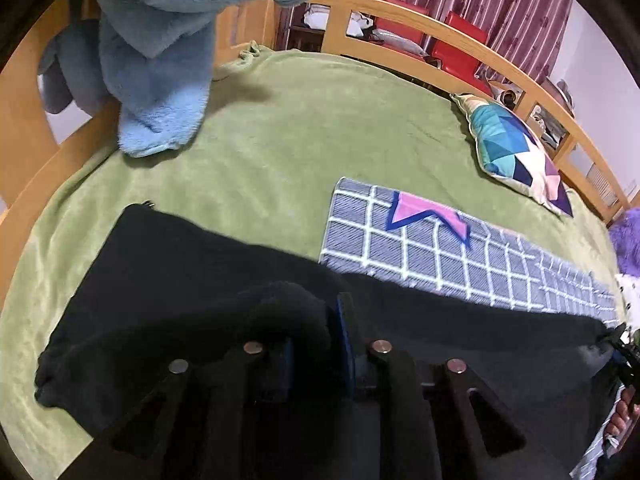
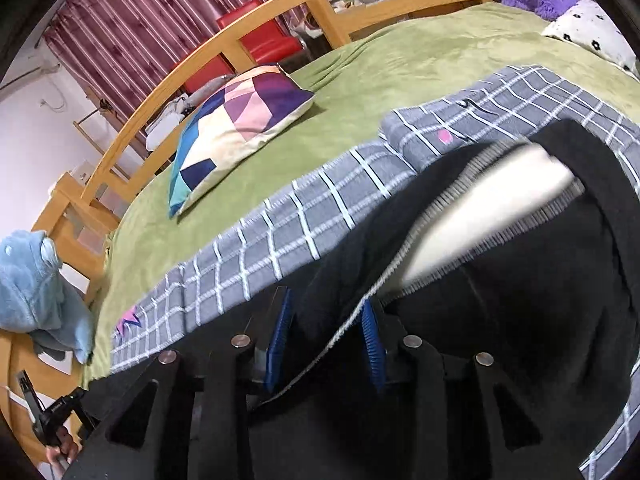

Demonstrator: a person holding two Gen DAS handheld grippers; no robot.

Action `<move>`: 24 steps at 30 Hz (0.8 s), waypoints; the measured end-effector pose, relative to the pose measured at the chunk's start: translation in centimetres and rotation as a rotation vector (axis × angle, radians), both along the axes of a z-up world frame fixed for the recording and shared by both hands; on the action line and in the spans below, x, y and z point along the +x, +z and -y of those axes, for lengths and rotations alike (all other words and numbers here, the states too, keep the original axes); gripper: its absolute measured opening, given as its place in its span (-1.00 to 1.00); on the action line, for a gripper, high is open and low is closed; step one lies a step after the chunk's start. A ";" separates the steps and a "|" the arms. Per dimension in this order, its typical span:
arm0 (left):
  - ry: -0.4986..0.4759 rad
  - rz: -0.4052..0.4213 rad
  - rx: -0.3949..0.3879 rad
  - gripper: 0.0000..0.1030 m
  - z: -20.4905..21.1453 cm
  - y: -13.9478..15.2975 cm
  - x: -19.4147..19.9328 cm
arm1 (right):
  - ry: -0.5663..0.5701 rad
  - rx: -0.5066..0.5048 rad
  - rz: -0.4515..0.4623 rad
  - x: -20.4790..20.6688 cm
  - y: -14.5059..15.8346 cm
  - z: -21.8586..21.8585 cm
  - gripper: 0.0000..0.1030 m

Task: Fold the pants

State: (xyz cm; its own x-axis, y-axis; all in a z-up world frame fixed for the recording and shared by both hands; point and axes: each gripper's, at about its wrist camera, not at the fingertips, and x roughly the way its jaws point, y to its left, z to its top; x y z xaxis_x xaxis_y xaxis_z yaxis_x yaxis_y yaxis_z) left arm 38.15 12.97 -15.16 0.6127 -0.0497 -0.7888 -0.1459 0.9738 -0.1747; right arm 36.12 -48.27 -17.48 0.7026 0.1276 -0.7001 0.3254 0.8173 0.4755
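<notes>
One pair of black pants [image 1: 192,280] lies across the green bed [image 1: 300,128], beside one grey checked garment [image 1: 440,252] and one patchwork pillow [image 1: 516,148] (no readable writing anywhere). The left gripper [image 1: 316,344] pinches a pants fold; the right gripper [image 2: 326,332], jaws partly apart, straddles the waistband [image 2: 480,216].
</notes>
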 end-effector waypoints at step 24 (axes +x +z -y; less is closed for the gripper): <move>-0.039 -0.034 0.076 0.34 -0.9 -3.3 -11.1 | 0.060 -0.116 -0.157 -18.2 -3.9 -2.9 -0.12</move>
